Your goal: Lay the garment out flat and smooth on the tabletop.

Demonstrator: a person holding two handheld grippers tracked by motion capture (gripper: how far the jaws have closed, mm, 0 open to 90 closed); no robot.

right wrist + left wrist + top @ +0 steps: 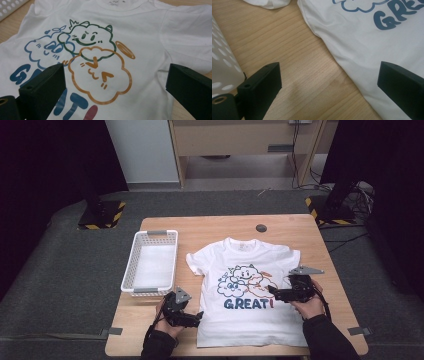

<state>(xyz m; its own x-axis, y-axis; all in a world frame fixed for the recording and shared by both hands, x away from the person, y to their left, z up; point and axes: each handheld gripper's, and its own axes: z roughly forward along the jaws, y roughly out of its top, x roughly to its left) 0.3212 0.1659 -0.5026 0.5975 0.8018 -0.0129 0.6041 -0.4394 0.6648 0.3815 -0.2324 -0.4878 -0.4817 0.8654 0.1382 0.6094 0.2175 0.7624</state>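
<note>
Wooden table (300, 227) on grey carpet (60, 270), dark surroundings

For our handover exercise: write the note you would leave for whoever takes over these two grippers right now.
Left gripper: open, holding nothing, beside the T-shirt's left edge, near the hem.
Right gripper: open, holding nothing, over the shirt's printed front by its right side.
The T-shirt lies flat, face up, unfolded on the table. The white basket stands to its left, with nothing in it.
Done: shirt spread out.
Left, probably: fold the shirt, then perhaps put it in the basket.
</note>
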